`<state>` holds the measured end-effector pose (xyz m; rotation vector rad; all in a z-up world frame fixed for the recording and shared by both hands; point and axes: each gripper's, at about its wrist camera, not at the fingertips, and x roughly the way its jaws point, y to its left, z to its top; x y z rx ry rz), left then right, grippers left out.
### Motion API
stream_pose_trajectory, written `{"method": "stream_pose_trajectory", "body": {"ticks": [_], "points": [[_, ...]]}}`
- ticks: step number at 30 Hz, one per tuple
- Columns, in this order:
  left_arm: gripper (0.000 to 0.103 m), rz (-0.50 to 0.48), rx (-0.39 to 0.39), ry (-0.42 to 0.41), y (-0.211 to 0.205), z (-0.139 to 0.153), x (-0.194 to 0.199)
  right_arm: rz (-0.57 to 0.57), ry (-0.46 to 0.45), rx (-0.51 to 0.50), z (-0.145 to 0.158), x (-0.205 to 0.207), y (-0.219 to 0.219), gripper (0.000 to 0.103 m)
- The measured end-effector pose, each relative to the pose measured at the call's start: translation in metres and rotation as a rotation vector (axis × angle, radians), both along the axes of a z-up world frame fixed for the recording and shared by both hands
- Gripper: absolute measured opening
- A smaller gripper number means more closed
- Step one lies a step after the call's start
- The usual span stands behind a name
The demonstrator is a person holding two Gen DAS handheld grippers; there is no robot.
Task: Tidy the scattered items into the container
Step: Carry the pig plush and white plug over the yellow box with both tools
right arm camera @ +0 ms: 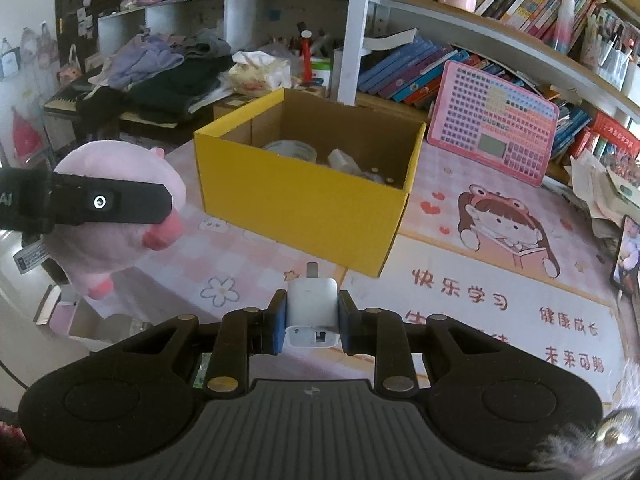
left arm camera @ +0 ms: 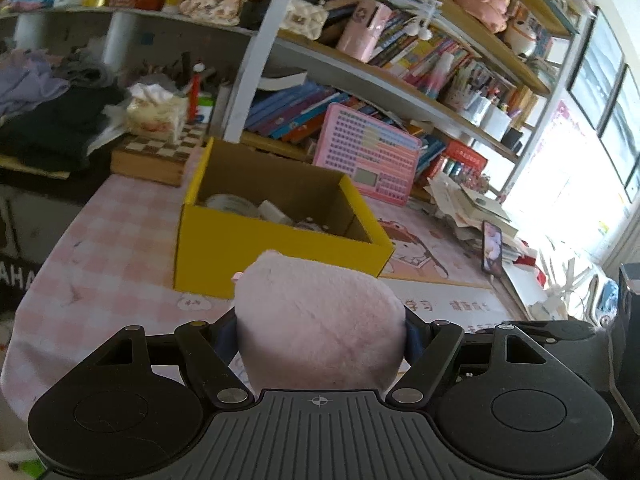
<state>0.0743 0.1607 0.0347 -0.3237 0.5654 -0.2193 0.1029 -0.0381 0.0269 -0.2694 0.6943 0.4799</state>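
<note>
My left gripper (left arm camera: 320, 336) is shut on a pink plush toy (left arm camera: 318, 320), which fills the space between its fingers and hides the desk just ahead. In the right wrist view the same plush toy (right arm camera: 116, 216) hangs at the left, clamped by the left gripper's black finger (right arm camera: 116, 202). My right gripper (right arm camera: 312, 320) is shut on a small white charger plug (right arm camera: 312, 304), prongs pointing forward. The open yellow cardboard box (left arm camera: 224, 240) (right arm camera: 304, 204) stands on the pink desk ahead of both grippers, with a tape roll (right arm camera: 292, 148) and small items inside.
A pink keyboard toy (right arm camera: 492, 120) leans against the shelves behind the box. Books fill the shelves (left arm camera: 400, 52). A chessboard box (left arm camera: 156, 152), a tissue pack and piled clothes (right arm camera: 160, 68) sit at the back left. Papers and a phone (left arm camera: 493, 248) lie at the right.
</note>
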Motion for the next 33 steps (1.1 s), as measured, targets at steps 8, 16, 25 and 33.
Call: {"method": "stream_pose_trajectory", "body": {"ticks": [8, 16, 25, 33], "points": [[0.076, -0.013, 0.012, -0.058, -0.001, 0.009, 0.018, 0.016, -0.064, 0.023, 0.018, 0.025, 0.001, 0.024], [0.076, 0.022, 0.053, -0.114, 0.005, 0.027, 0.056, 0.055, -0.125, 0.065, 0.039, 0.069, 0.004, 0.024], [0.076, 0.049, 0.134, -0.160, 0.003, 0.040, 0.129, 0.122, -0.184, 0.048, 0.039, 0.141, 0.027, 0.024], [0.076, 0.020, 0.218, -0.088, -0.011, 0.019, 0.187, 0.185, -0.092, -0.019, 0.007, 0.199, 0.047, 0.024]]}}
